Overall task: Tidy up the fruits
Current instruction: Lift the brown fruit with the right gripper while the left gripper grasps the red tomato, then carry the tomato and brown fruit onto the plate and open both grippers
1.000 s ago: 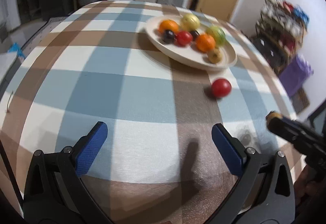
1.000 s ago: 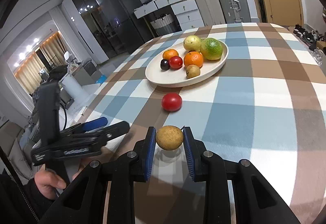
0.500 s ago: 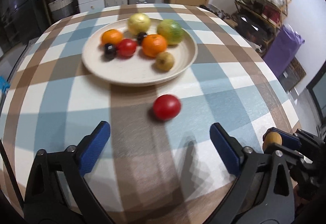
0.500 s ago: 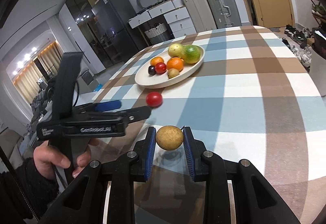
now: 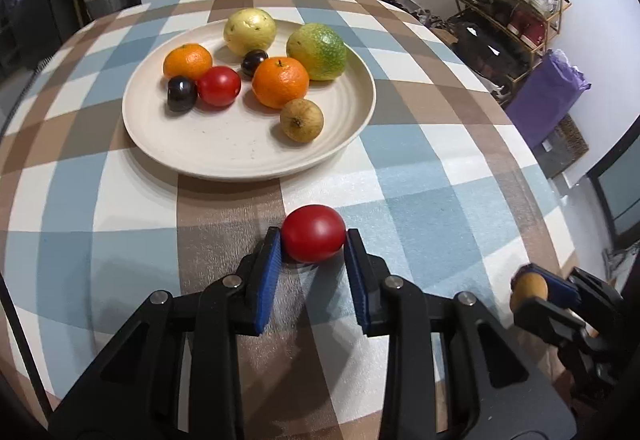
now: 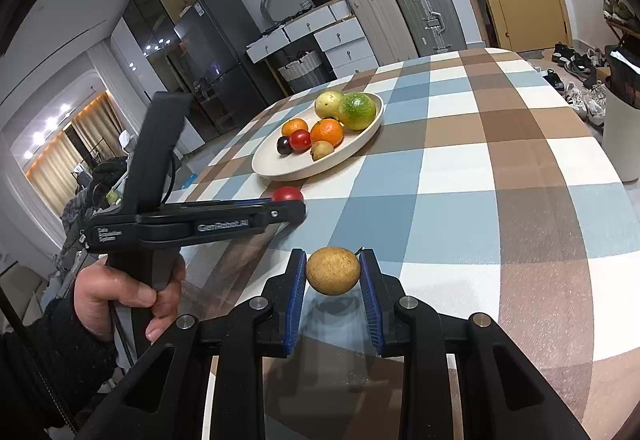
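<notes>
A loose red tomato [image 5: 314, 233] lies on the checked tablecloth in front of the cream plate [image 5: 224, 168]. My left gripper [image 5: 313, 242] is closing its jaws on it, and both blue pads touch its sides. From the right wrist view the left gripper [image 6: 298, 206] hides most of the tomato [image 6: 286, 194]. My right gripper [image 6: 332, 266] is shut on a round brown fruit [image 6: 332, 271] held just above the cloth, seen again at the lower right as a brown fruit [image 5: 528, 288]. The plate [image 6: 280, 170] holds several fruits: oranges, a tomato, dark plums, a yellow fruit, a green citrus, a brown fruit.
A person's hand [image 6: 120, 292] grips the left tool's handle at the table's near left. Beyond the right table edge stand a shoe rack [image 5: 516, 4] and a purple bag [image 5: 548, 96]. Suitcases [image 6: 400, 20] and drawers stand behind the table, and a pale bin [image 6: 622, 136] to its right.
My left gripper came forward to the loose tomato and its wide-open jaws closed around it. The right gripper kept its hold on the brown fruit and drifted a little away from the plate.
</notes>
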A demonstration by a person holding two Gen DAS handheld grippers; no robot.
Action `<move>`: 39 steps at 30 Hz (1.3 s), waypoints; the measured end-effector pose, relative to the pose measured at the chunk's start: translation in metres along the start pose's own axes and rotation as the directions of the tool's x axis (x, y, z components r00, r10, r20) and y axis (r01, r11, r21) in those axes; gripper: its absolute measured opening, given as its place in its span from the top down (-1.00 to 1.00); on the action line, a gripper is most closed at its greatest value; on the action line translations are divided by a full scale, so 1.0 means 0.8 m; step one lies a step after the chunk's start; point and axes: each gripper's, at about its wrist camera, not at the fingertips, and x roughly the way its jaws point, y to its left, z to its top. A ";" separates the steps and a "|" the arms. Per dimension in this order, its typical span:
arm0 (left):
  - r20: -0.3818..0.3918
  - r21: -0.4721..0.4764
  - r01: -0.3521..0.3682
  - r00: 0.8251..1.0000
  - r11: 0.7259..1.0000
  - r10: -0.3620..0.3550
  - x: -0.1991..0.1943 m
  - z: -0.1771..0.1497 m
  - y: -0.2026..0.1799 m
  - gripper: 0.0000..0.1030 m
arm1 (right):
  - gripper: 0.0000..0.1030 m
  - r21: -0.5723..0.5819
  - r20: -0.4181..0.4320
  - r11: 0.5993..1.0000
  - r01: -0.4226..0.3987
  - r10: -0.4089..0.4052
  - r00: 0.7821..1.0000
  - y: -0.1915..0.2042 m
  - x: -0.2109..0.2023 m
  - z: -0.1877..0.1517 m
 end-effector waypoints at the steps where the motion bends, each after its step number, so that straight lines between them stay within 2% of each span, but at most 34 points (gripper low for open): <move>1: 0.002 -0.003 -0.001 1.000 1.000 0.001 -0.002 -0.001 0.002 0.45 | 0.47 0.000 -0.001 1.000 0.001 -0.001 1.000 -0.001 0.001 0.001; 5: 0.001 -0.023 0.028 1.000 0.999 -0.028 -0.010 -0.007 0.012 0.45 | 0.47 -0.007 -0.008 1.000 0.001 -0.001 1.000 0.002 0.006 0.007; 14: 0.032 -0.082 0.028 0.999 0.996 -0.025 -0.054 -0.044 0.057 0.45 | 0.47 -0.053 -0.039 0.998 -0.017 0.015 0.999 0.020 0.027 0.021; 18: 0.053 -0.118 0.035 0.998 0.992 -0.029 -0.070 -0.048 0.080 0.45 | 0.47 -0.066 -0.056 0.997 -0.032 0.028 0.998 0.028 0.045 0.030; 28: 0.135 -0.101 0.045 0.990 0.994 -0.032 -0.103 0.013 0.113 0.45 | 0.47 -0.182 -0.051 0.981 -0.066 0.057 0.997 0.074 0.083 0.078; 39: 0.147 -0.055 0.055 0.988 0.997 -0.047 -0.102 0.079 0.106 0.45 | 0.47 -0.210 -0.052 0.975 -0.074 0.065 0.997 0.083 0.127 0.136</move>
